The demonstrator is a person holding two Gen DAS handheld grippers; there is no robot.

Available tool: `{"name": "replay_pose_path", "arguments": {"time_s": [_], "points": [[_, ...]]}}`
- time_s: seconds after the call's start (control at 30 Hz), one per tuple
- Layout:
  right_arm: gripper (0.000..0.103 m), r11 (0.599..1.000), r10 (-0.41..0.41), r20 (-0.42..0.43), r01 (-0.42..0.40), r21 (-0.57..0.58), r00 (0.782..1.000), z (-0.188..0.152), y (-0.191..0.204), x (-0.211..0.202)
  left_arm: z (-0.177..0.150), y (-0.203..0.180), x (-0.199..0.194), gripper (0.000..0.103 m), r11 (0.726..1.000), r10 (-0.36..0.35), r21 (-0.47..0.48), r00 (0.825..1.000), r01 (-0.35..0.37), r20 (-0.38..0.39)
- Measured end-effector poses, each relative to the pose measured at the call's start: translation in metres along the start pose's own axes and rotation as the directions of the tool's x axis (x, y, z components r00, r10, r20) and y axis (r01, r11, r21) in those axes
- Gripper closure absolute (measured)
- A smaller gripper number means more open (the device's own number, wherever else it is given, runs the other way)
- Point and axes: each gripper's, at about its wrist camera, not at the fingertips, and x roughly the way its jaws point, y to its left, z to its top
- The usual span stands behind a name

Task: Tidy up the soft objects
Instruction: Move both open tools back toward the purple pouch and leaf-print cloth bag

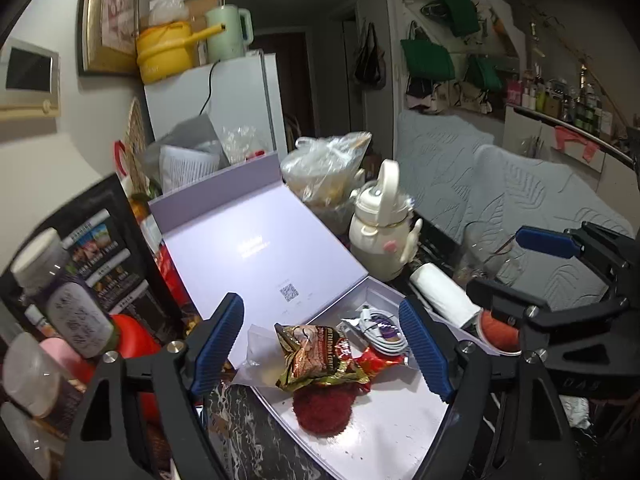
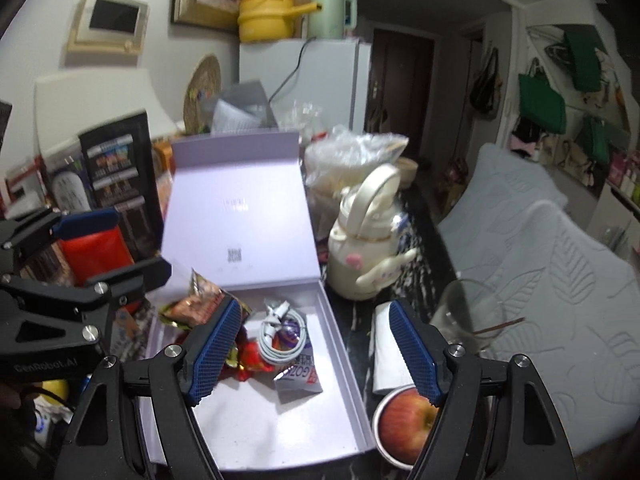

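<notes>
Inside the open lilac box (image 2: 344, 360) on the worktop I see a snack packet (image 1: 316, 360), a white cable (image 2: 280, 332) and a red fuzzy pad (image 1: 322, 410). My left tool (image 1: 322, 340) and right tool (image 2: 316, 348) both stand apart, holding nothing.

Box (image 2: 344, 364) front floor free; raised lid (image 2: 236, 208) blocks behind, kettle (image 2: 360, 248) probably crowds right.

A pale wall (image 1: 68, 128) carries a gilt-framed picture (image 1: 110, 16) and a small screen panel (image 1: 28, 76). A white fridge (image 1: 240, 100) stands against it, topped by a yellow pot (image 1: 164, 54) and a green kettle (image 1: 228, 34). Beyond lies a dark doorway (image 1: 296, 80). Green bags (image 1: 426, 60) hang on the far wall above a grey quilted sofa (image 1: 500, 192); bottles line a shelf (image 1: 560, 120). The tabletop (image 1: 236, 412) is dark marble.
</notes>
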Motion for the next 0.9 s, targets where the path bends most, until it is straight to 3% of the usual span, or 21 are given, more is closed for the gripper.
{"name": "replay_pose_path", "arguments": {"time_s": [0.2,0.33,0.6,0.9], "points": [[0.024,1.0,-0.012,0.073,0.01,0.017,0.997,0.004,0.0,-0.051,0.001,-0.011,-0.043,0.019,1.0,-0.014,0.023,0.999,0.013,0.049],[0.02,0.999,-0.033,0.116,0.03,0.026,0.993,-0.001,0.0,-0.085,-0.002,-0.018,-0.074,0.001,0.999,-0.014,0.035,0.995,0.01,0.098],[0.015,0.998,-0.061,0.157,0.056,0.041,0.986,-0.019,0.002,-0.141,-0.013,-0.034,-0.12,0.001,0.997,-0.03,0.076,0.989,0.019,0.148],[0.014,0.993,-0.11,0.16,0.1,0.067,0.981,-0.053,0.01,-0.187,-0.042,-0.053,-0.142,0.001,0.991,-0.101,0.103,0.987,0.088,0.126]]}}
